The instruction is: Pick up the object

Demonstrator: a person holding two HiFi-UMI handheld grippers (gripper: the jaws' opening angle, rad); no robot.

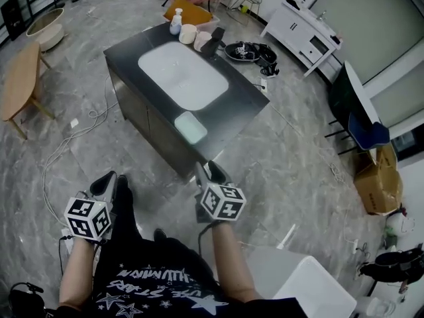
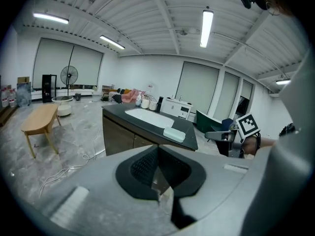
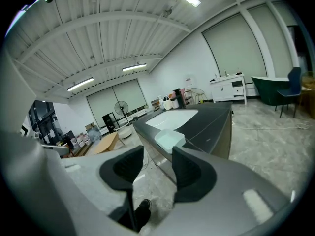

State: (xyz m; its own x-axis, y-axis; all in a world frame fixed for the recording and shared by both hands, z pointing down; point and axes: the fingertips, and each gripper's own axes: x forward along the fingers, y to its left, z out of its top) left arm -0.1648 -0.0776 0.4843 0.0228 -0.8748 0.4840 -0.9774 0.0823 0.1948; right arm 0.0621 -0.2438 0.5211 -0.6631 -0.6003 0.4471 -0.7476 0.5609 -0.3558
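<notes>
Mint tray (image 1: 191, 127), shallow and empty, sits on the dark table (image 1: 245, 101) ahead of the right gripper (image 1: 209, 172), well apart from it. White basin (image 1: 182, 75) beyond, empty. 2 cups (image 1: 187, 33) at the far end. Left gripper (image 1: 111, 183) jaws together; right jaws apart, nothing between.

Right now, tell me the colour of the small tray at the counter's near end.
Pale mint green. The tray shows best in the head view.

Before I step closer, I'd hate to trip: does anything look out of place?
Only a loose white cable trailing across the floor left of the counter, a possible trip hazard. The pale green tray lies flat on the counter; nothing looks spilled.
</notes>
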